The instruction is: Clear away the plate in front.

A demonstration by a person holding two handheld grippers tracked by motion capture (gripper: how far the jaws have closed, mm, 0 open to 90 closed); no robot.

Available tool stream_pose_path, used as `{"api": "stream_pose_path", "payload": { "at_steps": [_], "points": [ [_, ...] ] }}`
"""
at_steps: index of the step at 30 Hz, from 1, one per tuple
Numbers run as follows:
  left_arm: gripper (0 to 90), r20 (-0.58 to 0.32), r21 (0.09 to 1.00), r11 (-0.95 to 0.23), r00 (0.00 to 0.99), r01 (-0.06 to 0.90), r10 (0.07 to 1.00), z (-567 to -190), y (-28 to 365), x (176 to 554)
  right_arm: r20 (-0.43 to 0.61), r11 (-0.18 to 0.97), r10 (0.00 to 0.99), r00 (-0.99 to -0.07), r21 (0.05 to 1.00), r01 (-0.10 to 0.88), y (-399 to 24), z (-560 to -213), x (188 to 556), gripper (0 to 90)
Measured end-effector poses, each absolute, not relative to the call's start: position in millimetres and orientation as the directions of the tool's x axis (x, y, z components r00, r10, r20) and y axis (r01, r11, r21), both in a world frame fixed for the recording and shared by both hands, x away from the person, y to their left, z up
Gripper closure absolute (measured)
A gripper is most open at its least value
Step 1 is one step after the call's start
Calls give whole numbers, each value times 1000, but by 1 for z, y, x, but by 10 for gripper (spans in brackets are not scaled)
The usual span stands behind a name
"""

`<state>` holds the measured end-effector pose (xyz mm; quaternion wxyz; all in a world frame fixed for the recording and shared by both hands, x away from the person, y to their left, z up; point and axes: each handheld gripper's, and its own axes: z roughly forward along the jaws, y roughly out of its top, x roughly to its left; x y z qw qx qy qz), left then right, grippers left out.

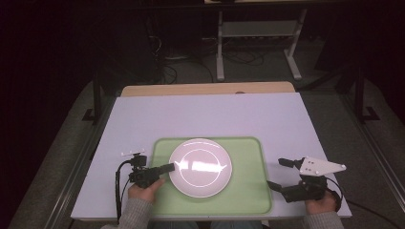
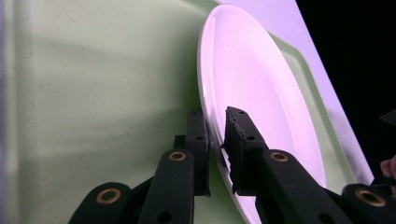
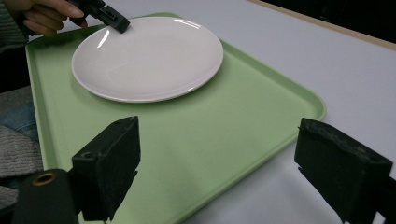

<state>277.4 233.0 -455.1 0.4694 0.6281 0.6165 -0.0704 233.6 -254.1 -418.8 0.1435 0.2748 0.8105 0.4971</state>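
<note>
Setting: a pale counter (image 1: 205, 114) under a fixed overhead camera, with a green tray (image 1: 248, 191) near the person's edge.
Plate: a white plate (image 1: 200, 167) lies flat on the left half of the tray, its far rim close to the tray's back edge.
Left tool: the left tool (image 1: 168, 167), held in the left hand (image 1: 143, 190), reaches in from the plate's left side; in the left gripper view its two black jaws straddle the plate's rim (image 2: 219, 140), one above and one below.
Left tool's grip: the jaws stand narrowly apart, a thin gap showing between the pads and the rim, so they bracket the plate without pressing on it.
Right tool: the right tool (image 1: 279, 172), held in the right hand (image 1: 321, 202), sits at the tray's right edge, over the counter, well apart from the plate.
Right tool's grip: its jaws gape wide in the right gripper view, with the tray's corner (image 3: 299, 102) between them and nothing held.
</note>
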Motion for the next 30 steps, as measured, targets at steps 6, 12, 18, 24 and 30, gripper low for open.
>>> {"api": "stream_pose_path", "payload": {
  "at_steps": [6,12,18,24,30],
  "points": [
    [788,-647,510,176,240,842,724,-455,231,278,42,353,587,-808,885,302,-255,-419,233,136],
    [781,-631,515,159,246,843,736,-454,229,277,41,358,585,-810,883,304,-254,-419,233,136],
    [771,-618,510,142,247,848,746,-456,229,277,43,355,591,-806,883,307,-255,-420,233,136],
    [759,-595,514,117,255,850,762,-456,228,279,48,357,589,-806,880,313,-254,-421,234,136],
    [755,-587,519,102,267,849,764,-456,228,280,47,361,590,-806,878,315,-253,-421,234,136]
  ]
}}
